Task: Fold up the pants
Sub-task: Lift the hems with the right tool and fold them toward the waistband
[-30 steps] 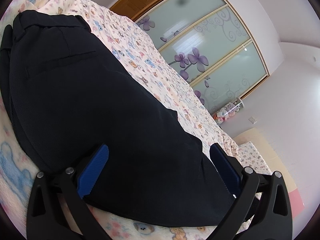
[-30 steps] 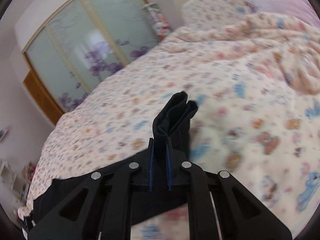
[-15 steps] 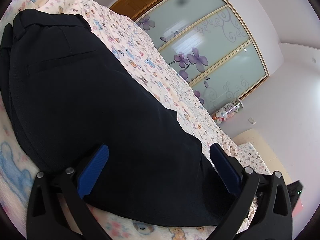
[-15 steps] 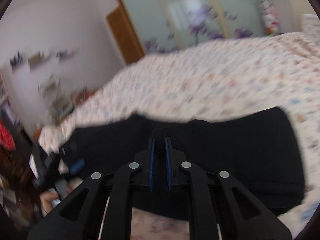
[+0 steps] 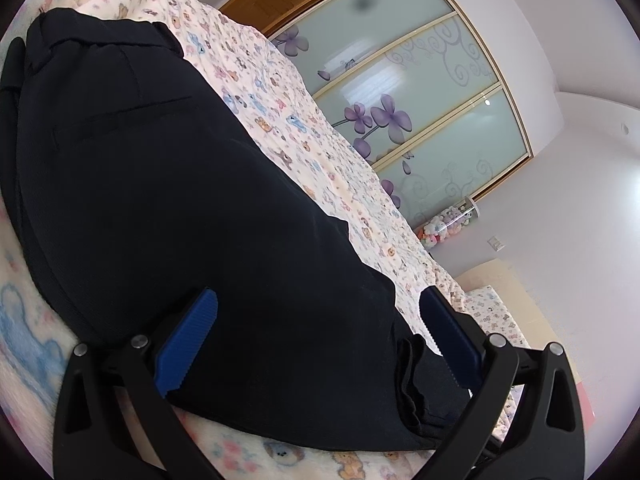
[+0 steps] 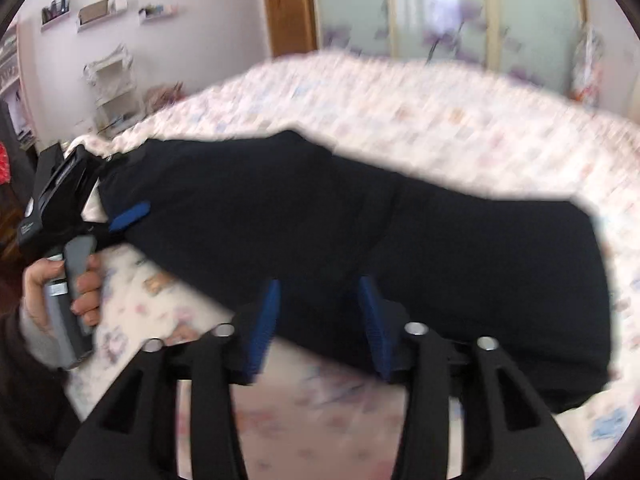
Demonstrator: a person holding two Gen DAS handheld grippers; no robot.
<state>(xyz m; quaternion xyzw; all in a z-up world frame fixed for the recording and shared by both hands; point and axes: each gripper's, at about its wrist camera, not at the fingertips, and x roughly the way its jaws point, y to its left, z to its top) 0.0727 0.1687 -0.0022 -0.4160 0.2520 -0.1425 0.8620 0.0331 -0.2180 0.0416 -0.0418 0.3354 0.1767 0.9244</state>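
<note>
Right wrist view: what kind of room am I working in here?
Most likely a bedroom in a home. The black pants lie on a bed with a bear-print cover, a sliding-door wardrobe with purple flowers stands behind it, and wall shelves hang to one side.

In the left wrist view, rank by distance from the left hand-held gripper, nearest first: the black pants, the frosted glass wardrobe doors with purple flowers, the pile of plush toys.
From the left hand-held gripper:
1. Black pants, directly beneath its open jaws on the bed.
2. Pile of plush toys, beyond the bed's far edge, right of centre.
3. Frosted glass wardrobe doors with purple flowers, along the back wall; only marginally behind the toys.
</note>
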